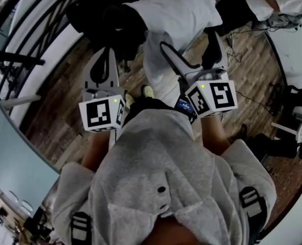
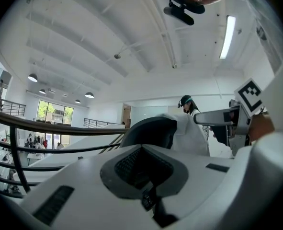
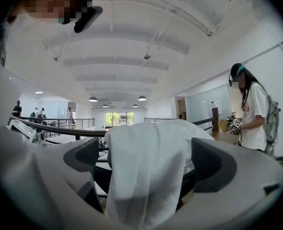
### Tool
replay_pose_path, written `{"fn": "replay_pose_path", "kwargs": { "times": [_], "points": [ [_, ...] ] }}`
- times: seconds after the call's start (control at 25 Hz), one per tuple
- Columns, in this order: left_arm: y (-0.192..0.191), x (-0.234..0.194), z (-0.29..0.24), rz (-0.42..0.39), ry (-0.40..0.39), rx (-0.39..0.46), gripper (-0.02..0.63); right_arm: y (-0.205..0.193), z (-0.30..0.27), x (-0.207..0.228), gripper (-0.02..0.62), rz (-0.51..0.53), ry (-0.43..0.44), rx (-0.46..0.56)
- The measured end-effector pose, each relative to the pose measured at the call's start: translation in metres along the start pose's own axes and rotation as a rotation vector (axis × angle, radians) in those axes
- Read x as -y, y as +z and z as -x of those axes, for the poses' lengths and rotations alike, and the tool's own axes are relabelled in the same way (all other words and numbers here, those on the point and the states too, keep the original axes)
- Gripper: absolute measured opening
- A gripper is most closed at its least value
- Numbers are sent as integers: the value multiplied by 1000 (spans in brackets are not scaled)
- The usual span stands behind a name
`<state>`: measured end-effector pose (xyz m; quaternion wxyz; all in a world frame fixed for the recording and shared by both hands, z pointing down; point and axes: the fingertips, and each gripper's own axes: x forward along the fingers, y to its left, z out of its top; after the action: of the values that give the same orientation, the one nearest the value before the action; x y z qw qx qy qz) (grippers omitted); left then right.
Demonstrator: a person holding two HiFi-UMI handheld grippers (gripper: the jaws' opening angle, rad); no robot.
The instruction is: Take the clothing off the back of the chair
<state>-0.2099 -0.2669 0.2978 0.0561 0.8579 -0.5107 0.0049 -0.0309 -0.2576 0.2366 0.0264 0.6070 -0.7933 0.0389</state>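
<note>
— Wooden floor point(image 1: 64, 121) ran under you, and a dark railing point(image 1: 28, 40) curved along the far left. Where was the clothing?

— A white garment point(image 1: 179, 14) lay draped over the back of the black chair point(image 1: 107, 17), ahead of you on the far side and not yet taken off. It hung down the backrest, so its long run went from top to bottom.

— Which of your hands was nearer?

— Your right. The right gripper point(image 1: 189, 52) pointed level at the cloth with its jaws spread wide. In the right gripper view the hanging fold stood between the two pads, and neither pad pressed on it. You held nothing there.

— And the left?

— Your left gripper point(image 1: 109, 52) had its jaws together, with nothing in them. From it the chair lay ahead and off to the right, farther away.

— Any bin or basket to take the garment?

— None showed in any view.

— So what did the coming move turn on?

— That fold, I'd judge. It already hung between your right jaws and across their closing line. Closing there and then lifting the cloth up over the top of the backrest looked the natural way.
</note>
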Motion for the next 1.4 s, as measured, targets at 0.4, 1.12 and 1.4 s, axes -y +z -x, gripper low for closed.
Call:
{"fn": "replay_pose_path", "kwargs": {
  "times": [0.4,1.12,1.4],
  "points": [
    [9,3,-10,-13,50,7,11,-1,-30,43,583,-103,77,-45],
    [10,11,-10,-33,74,-18,11,-30,-50,25,354,131,30,-153],
    [16,19,-17,-25,57,3,11,-19,-32,40,138,24,91,-202]
  ]
}}
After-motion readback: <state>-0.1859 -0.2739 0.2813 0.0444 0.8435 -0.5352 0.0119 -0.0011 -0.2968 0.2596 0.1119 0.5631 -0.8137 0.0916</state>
